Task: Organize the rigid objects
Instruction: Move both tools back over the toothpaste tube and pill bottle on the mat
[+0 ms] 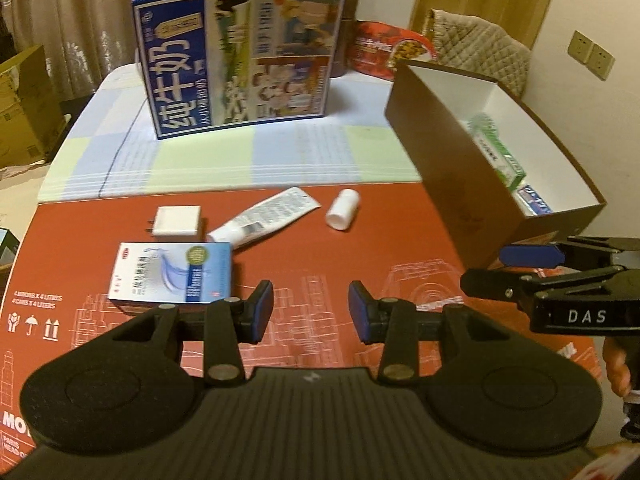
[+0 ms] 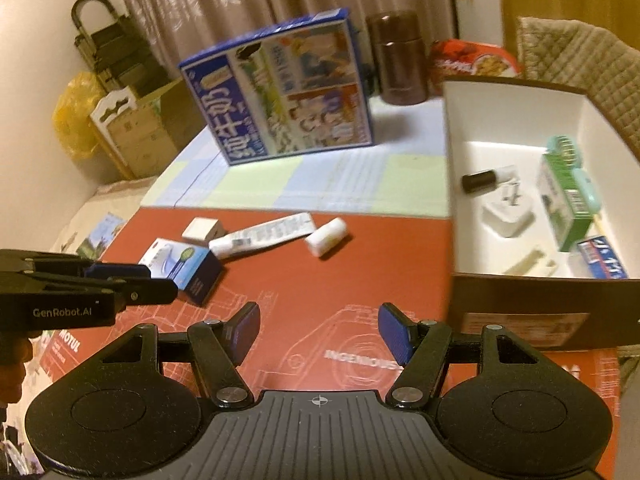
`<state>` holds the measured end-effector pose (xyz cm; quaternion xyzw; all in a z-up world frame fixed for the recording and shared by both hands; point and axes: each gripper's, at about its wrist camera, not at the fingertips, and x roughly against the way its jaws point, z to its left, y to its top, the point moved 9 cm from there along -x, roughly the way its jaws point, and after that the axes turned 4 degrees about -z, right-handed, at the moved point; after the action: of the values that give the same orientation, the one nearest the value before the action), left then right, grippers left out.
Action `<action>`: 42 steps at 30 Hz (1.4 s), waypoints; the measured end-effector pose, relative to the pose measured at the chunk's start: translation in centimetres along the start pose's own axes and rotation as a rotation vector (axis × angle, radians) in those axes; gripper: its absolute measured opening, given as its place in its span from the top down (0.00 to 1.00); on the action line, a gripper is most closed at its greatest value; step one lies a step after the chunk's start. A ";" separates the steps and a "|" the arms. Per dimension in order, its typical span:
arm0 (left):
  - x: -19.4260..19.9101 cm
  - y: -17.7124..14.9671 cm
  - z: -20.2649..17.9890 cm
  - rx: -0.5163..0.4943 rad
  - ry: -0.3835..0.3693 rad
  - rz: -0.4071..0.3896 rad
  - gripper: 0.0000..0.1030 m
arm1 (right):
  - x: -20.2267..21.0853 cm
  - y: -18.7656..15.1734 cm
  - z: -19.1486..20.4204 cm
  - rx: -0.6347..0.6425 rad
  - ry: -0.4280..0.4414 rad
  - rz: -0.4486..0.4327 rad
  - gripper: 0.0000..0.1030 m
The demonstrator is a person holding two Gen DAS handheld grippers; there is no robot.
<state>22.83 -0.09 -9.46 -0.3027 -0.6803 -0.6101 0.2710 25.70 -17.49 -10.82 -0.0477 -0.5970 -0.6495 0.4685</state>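
On the red cardboard sheet [image 1: 400,240] lie a white-and-blue medicine box [image 1: 172,274], a white plug adapter [image 1: 178,222], a white tube [image 1: 266,216] and a small white bottle [image 1: 343,209]. My left gripper [image 1: 311,312] hovers open just right of the medicine box, with nothing between its blue pads. In the right wrist view the same box [image 2: 180,266], adapter [image 2: 202,229], tube [image 2: 262,236] and bottle [image 2: 326,237] lie ahead and to the left. My right gripper [image 2: 318,334] is open and empty over the red sheet. A brown box with a white inside [image 2: 460,152] holds several items.
A large blue milk carton [image 1: 240,60] stands at the back on the checked tablecloth [image 1: 280,156]. A brown jar [image 2: 398,60] and a red snack pack [image 2: 472,60] sit behind the open box. Cardboard boxes [image 2: 136,128] stand on the floor at left. A padded chair [image 1: 480,48] is at right.
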 end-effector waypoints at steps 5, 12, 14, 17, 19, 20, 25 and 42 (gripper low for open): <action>-1.2 0.2 1.5 -0.025 0.018 -0.001 0.65 | -2.1 -0.1 1.0 0.007 -0.004 0.019 0.39; -3.9 0.8 3.2 -0.087 0.027 0.011 0.65 | -4.5 0.0 1.0 -0.006 -0.028 0.040 0.39; -5.0 1.1 3.6 -0.105 0.029 0.018 0.65 | -5.3 0.2 0.9 -0.008 -0.036 0.041 0.39; -6.5 1.8 4.1 -0.134 0.027 0.027 0.65 | -6.5 0.7 0.8 -0.008 -0.048 0.038 0.39; -7.5 2.2 4.5 -0.153 0.029 0.033 0.65 | -7.3 1.0 0.7 -0.006 -0.050 0.033 0.39; -8.0 2.4 4.7 -0.164 0.028 0.037 0.65 | -7.7 1.1 0.6 -0.005 -0.054 0.033 0.39; -10.7 3.5 5.2 -0.211 0.009 0.061 0.65 | -10.0 1.7 0.1 -0.017 -0.079 0.040 0.39; -16.7 3.4 5.4 -0.403 -0.058 0.176 0.66 | -15.9 3.0 -1.1 -0.057 -0.142 0.047 0.40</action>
<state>36.54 4.13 -20.13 -0.4263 -0.5231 -0.6987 0.2375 37.11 -9.20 -18.82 -0.1213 -0.6087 -0.6501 0.4384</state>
